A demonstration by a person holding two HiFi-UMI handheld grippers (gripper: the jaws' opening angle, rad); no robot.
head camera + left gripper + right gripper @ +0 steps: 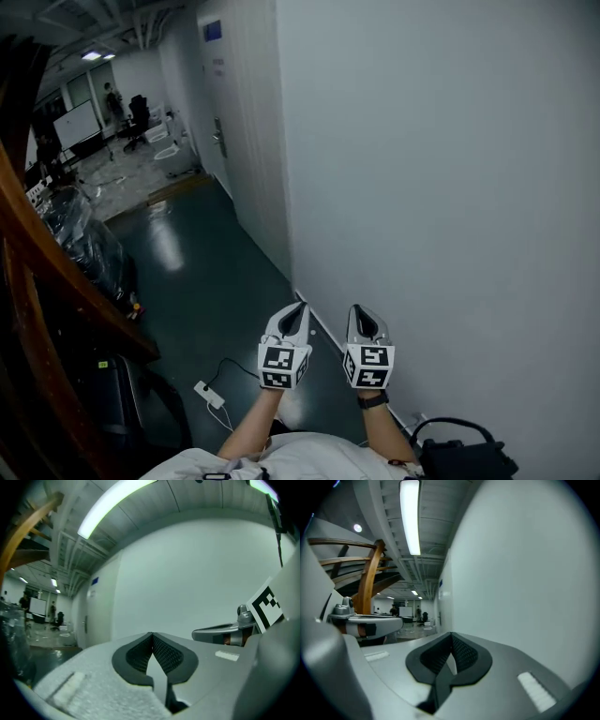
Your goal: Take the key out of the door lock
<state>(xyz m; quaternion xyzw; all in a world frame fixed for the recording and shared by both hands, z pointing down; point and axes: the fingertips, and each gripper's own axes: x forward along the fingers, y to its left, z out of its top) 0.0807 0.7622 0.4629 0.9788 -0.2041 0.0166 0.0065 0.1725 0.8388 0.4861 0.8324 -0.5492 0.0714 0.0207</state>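
Observation:
Both grippers are held side by side low in the head view, beside a long white wall. My left gripper [298,307] is shut with nothing between its jaws, and my right gripper [364,311] is shut and empty too. Far down the corridor a white door [212,103] carries a metal handle [219,137]; the same handle [86,623] shows small in the left gripper view. The key is too small to make out. In each gripper view the dark pads [153,654] [451,654] meet at their tips.
A white wall [441,187] runs along the right. A wooden stair stringer [56,272] slants down the left. A white power strip [208,394] with its cable lies on the dark green floor [202,281]. A black bag [464,459] sits at the lower right. Chairs and people stand far off.

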